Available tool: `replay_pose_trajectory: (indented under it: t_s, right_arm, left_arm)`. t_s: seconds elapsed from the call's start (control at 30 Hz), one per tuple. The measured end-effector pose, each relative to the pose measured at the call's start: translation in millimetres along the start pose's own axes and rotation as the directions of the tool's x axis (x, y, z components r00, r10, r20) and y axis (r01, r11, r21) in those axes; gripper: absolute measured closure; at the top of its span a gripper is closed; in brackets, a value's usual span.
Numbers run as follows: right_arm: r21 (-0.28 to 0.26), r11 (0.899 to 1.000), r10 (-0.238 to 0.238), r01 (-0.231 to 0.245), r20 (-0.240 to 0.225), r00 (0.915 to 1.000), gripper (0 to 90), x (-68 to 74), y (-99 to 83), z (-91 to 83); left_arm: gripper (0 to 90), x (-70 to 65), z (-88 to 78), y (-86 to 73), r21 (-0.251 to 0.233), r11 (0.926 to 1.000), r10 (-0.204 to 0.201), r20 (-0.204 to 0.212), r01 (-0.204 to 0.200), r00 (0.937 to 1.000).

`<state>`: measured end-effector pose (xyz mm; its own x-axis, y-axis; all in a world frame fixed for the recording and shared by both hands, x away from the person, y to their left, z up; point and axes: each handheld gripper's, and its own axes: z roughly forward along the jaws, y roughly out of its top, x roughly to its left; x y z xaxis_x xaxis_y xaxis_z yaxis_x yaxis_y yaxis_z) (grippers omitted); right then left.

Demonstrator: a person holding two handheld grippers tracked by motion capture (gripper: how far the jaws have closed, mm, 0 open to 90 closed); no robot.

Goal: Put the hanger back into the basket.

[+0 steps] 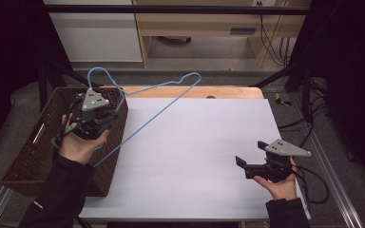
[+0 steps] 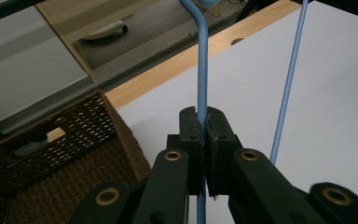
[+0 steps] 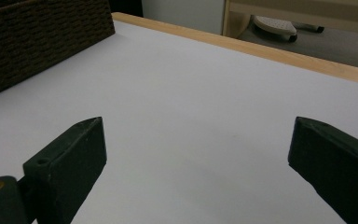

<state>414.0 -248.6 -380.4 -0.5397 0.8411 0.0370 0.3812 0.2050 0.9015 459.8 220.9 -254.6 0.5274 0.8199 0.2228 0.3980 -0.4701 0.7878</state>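
A light-blue wire hanger (image 1: 147, 121) hangs tilted in the air over the table's left side, its hook above the far end of the wicker basket (image 1: 28, 152). My left gripper (image 1: 108, 110) sits over that basket, shut on the hanger. In the left gripper view its pads pinch one wire of the hanger (image 2: 201, 60) between them, and the left gripper (image 2: 203, 122) points toward the table's far edge. My right gripper (image 1: 250, 153) rests low at the near right of the white sheet (image 1: 195, 142), open. In the right gripper view the right gripper (image 3: 196, 149) has bare sheet between its jaws.
The dark brown wicker basket (image 2: 74, 135) stands along the table's left edge, seen again as the basket (image 3: 42, 37) at the far left. A wooden strip (image 1: 195, 91) borders the sheet's far side. Cables trail off the right edge, and shelving stands on the floor beyond.
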Motion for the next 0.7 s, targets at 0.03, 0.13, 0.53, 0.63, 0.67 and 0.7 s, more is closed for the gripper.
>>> replay_pose_trajectory:
  t_s: [0.03,0.13,0.53,0.63,0.67,0.7]
  right_arm:
    - [0.000,1.000,0.000,0.000,0.000,1.0000,4.9,0.0,0.0,0.0]
    - [-0.002,1.000,0.005,-0.005,-0.001,1.0000,4.9,-1.1,-0.9,0.0]
    - [-0.002,1.000,0.006,-0.006,0.003,1.0000,4.8,-2.7,-2.7,0.3]
    - [0.001,1.000,0.004,-0.004,0.002,1.0000,4.8,-2.8,-2.9,0.6]
    - [0.001,1.000,0.006,-0.006,0.002,1.0000,4.8,-2.7,-2.9,0.5]
    - [0.001,1.000,0.006,-0.006,0.002,1.0000,4.8,-2.7,-2.9,0.5]
  left_arm:
    - [87.0,3.5,-2.3,-0.4,0.000,1.0000,-0.004,-0.009,0.004,1.0000]
    - [87.0,13.3,-6.3,-2.4,-0.008,0.9996,-0.027,-0.036,0.027,0.9990]
    - [87.0,48.0,-12.2,-15.3,-0.014,0.9957,-0.093,-0.109,0.092,0.9897]
    - [87.0,56.6,-12.8,-17.9,-0.005,0.9955,-0.095,-0.130,0.095,0.9870]
    - [87.0,59.6,-13.4,-18.8,-0.002,0.9956,-0.093,-0.137,0.093,0.9863]
    - [87.0,62.6,-14.1,-19.8,0.001,0.9954,-0.094,-0.144,0.095,0.9850]
